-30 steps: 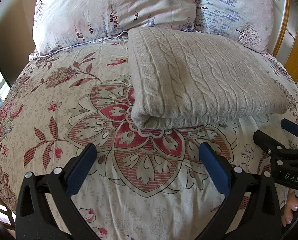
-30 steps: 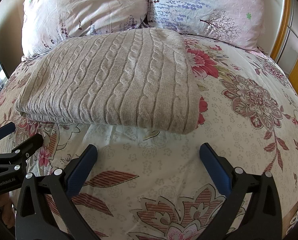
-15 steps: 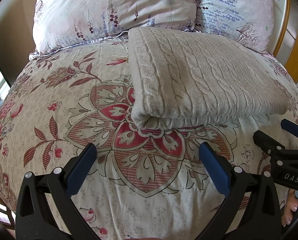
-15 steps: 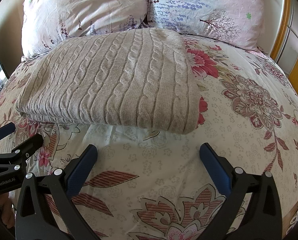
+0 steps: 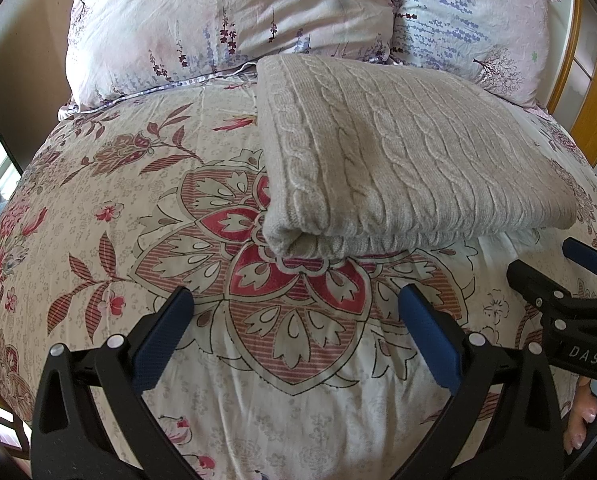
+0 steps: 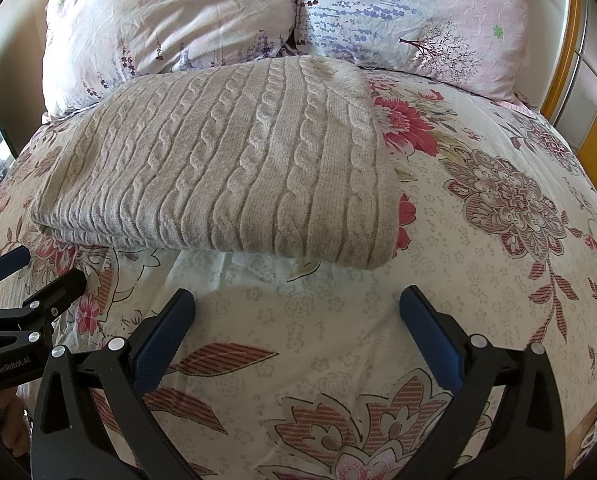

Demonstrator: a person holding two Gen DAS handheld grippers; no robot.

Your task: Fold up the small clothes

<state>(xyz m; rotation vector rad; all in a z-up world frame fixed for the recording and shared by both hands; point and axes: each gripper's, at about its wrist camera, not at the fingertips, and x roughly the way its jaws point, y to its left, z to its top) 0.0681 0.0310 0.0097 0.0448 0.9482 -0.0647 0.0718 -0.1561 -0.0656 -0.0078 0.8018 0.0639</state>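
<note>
Sweater (image 5: pixel 398 160), folded, lies on the bed (image 5: pixel 138 208) by the pillows (image 5: pixel 226 20), while left gripper (image 5: pixel 294 320) and right gripper (image 6: pixel 296 320) hover near, both wide and empty.

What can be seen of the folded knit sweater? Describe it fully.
The sweater is a beige cable-knit, soft and thick-looking, with raised braided ribs running along its top. It is folded into a flat, roughly rectangular stack; layered edges show along the near side and a rolled fold at one corner. It lies on the floral bedspread, its far edge up against the two pillows. Neither the left gripper nor the right gripper touches it; both stand open, short of it.
</note>
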